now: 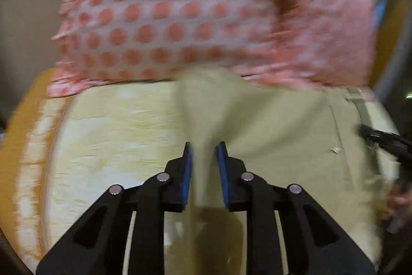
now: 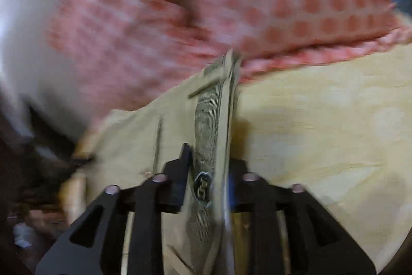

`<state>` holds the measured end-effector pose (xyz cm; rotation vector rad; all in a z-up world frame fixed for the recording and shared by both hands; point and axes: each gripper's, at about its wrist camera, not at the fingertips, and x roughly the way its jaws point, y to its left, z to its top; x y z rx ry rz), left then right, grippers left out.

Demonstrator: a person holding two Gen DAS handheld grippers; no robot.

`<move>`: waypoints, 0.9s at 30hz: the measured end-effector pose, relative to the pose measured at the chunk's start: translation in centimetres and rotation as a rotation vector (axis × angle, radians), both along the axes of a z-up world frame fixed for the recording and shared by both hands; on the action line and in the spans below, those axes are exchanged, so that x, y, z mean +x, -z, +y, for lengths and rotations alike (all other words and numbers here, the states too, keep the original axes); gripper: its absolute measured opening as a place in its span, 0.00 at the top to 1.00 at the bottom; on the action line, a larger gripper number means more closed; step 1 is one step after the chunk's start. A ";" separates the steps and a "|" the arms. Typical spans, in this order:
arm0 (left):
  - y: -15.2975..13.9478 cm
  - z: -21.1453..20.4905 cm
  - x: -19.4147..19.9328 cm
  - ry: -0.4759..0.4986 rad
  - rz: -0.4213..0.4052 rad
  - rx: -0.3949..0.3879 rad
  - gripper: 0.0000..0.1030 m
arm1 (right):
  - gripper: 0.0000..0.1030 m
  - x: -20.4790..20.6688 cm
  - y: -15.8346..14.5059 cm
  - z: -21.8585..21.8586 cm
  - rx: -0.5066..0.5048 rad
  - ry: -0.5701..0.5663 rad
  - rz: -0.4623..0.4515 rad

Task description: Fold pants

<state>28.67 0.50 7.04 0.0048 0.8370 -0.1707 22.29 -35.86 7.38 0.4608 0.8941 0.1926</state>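
Observation:
The khaki pants (image 1: 278, 125) lie over a pale yellow cloth-covered surface (image 1: 116, 135). My left gripper (image 1: 204, 153) is shut on a pulled-up fold of the khaki fabric, which rises between its blue pads. In the right wrist view my right gripper (image 2: 208, 166) is shut on the pants' waistband (image 2: 211, 120), where mesh lining and a metal button show; the pants (image 2: 134, 135) spread to its left. The other gripper shows as a dark blur at the right edge of the left wrist view (image 1: 383, 141). Both views are motion-blurred.
The person's pink dotted garment (image 1: 167, 9) fills the upper half of both views, close behind the pants. The surface's orange edge (image 1: 20, 146) curves at the left. The yellow cloth (image 2: 322, 133) extends right of my right gripper.

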 end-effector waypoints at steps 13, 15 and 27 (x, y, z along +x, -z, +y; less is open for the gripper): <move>3.0 -3.2 -6.5 0.157 0.088 -0.143 0.61 | 0.35 -5.2 0.3 4.5 -0.005 -0.167 0.020; 2.1 -3.5 -7.8 0.130 0.068 -0.115 0.53 | 0.29 -6.7 -1.0 4.6 -0.074 -0.114 0.027; 4.9 -2.7 -20.0 -0.030 0.009 0.054 0.02 | 0.01 -17.4 0.8 11.4 -0.393 -0.102 -0.081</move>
